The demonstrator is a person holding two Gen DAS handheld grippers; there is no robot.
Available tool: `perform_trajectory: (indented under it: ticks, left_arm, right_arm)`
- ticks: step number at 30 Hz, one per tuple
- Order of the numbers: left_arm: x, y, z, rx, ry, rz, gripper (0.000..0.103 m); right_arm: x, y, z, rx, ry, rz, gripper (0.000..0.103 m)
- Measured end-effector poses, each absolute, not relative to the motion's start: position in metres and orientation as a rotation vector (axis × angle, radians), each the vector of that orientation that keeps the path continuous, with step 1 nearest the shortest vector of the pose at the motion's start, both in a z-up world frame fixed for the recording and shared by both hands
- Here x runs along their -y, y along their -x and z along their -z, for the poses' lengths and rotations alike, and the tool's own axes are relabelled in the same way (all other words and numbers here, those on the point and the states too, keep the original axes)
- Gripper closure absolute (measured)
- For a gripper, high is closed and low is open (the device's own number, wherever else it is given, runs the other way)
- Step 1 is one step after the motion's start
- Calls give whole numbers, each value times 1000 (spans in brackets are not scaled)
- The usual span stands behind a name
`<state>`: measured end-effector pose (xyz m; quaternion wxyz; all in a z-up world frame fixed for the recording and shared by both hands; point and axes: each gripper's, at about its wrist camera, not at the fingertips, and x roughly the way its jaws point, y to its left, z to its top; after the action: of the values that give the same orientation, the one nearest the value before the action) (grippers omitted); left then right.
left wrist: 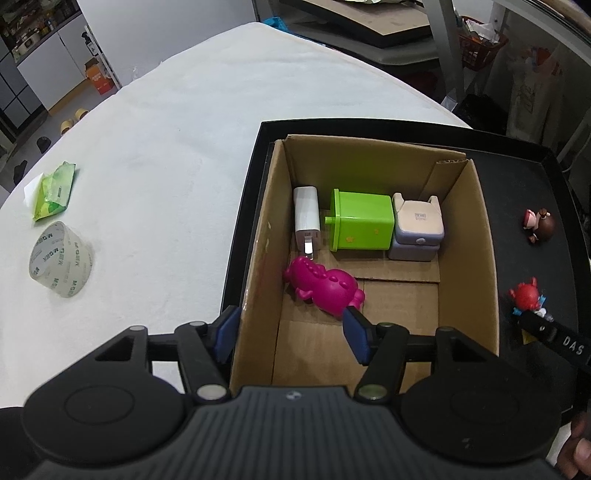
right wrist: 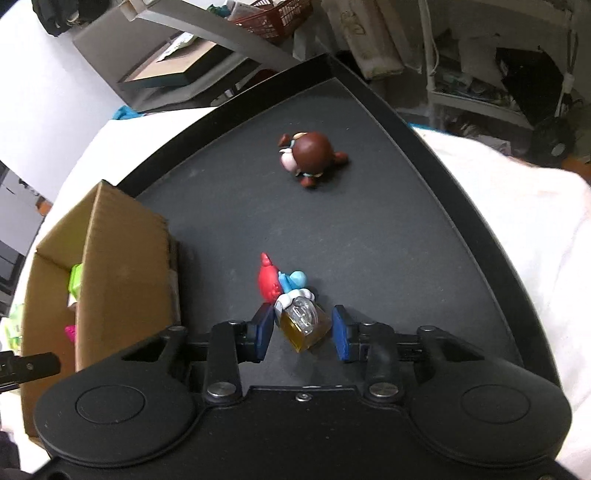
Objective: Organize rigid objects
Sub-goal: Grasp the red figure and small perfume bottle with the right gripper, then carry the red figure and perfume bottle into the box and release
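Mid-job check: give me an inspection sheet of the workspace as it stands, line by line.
Surface: white-covered table bearing a black tray; a cardboard box stands in the tray.
Job's things: in the box are a white charger, a green bin, a lilac case and a pink toy. On the tray are a brown figure and a crab figure.
Clutter: tape roll and green packet on the cloth.
Grippers: left gripper open, empty, straddling the box's wall; right gripper closed about the crab figure's amber base.
Cables: nothing seen.
Surroundings: shelving and a red basket beyond the table.
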<state>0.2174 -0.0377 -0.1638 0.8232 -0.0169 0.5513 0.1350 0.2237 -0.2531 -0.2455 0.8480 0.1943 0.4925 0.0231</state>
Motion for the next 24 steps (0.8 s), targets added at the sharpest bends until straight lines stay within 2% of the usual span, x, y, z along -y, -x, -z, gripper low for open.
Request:
perform_trajectory:
  ticks: [24]
  left_arm:
    - [2,-199,158,-1119,162,-239,43]
  right_arm:
    - [220,-210,179,-901,-265,-101,70]
